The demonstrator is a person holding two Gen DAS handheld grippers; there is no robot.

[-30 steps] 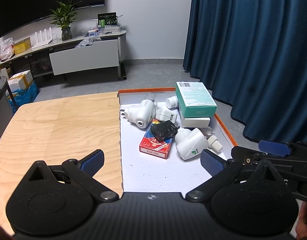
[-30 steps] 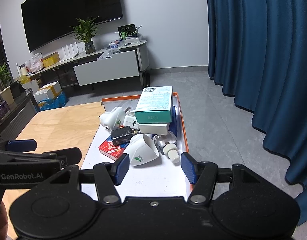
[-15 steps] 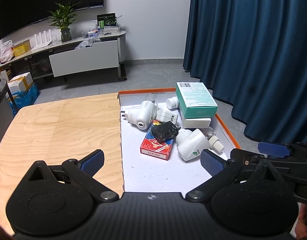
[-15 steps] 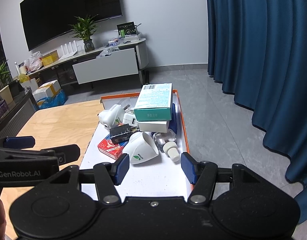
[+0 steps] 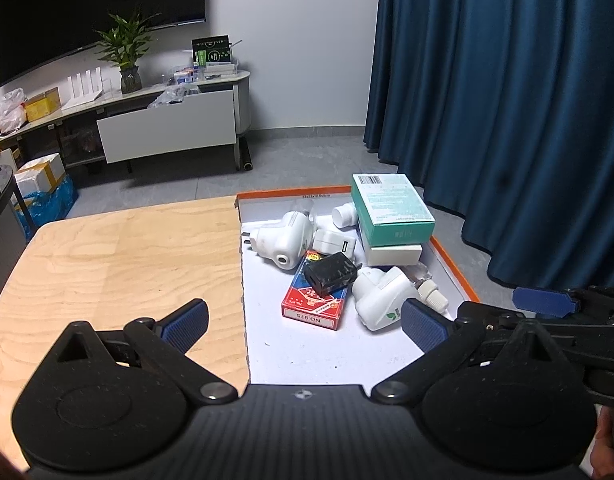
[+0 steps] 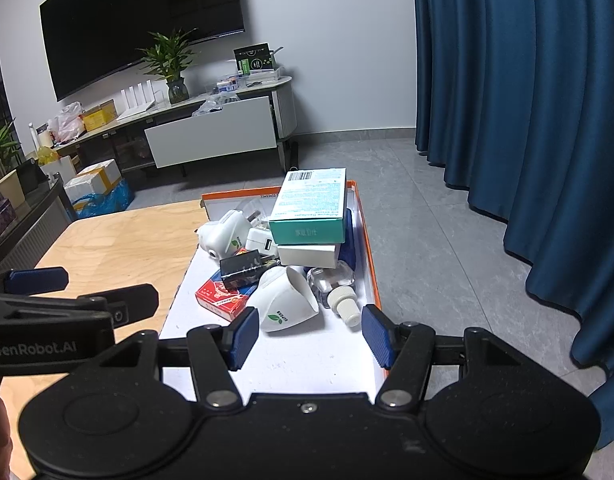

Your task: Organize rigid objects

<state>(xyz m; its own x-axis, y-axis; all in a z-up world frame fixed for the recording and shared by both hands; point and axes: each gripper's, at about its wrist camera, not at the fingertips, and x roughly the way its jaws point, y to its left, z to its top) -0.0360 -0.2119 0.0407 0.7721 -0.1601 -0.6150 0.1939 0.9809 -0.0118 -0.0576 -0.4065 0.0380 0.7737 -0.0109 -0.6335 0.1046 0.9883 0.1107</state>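
**Cluttered tray on the bench, both tools hovering empty**

A shallow white tray with an orange rim [image 5: 453,264] lies on the right part of the light wooden bench [image 5: 119,264], its right edge at the bench's edge. Its far half holds a loose pile of rigid objects. A teal-and-white cardboard box [image 5: 393,206] rests on a flat white box [image 5: 393,254] at the far right. Left of them lies a white plug-in device with a round hole [image 5: 281,238], and just beside it a small white USB charger [image 5: 333,242]. A black charger cube [image 5: 331,274] sits on top of a red playing-card box [image 5: 313,306]. To the right of the cards lies a second white plug-in device with a green leaf mark [image 5: 381,294], touching a clear small bottle with a white cap [image 6: 339,290]. The near half of the tray is bare white.

The left tool [image 5: 303,320] hangs above the near edge of the bench and tray, its blue-padded jaws spread wide with nothing between them. The right tool [image 6: 309,334] hangs over the tray's near right part, jaws partly apart and gripping nothing; the leaf-marked device lies just beyond its pads.

Behind the bench are a grey tiled floor [image 5: 307,160], a dark blue curtain [image 5: 507,100] on the right and a low media cabinet [image 5: 167,120] under a wall-mounted black screen [image 5: 87,12] at the far left.
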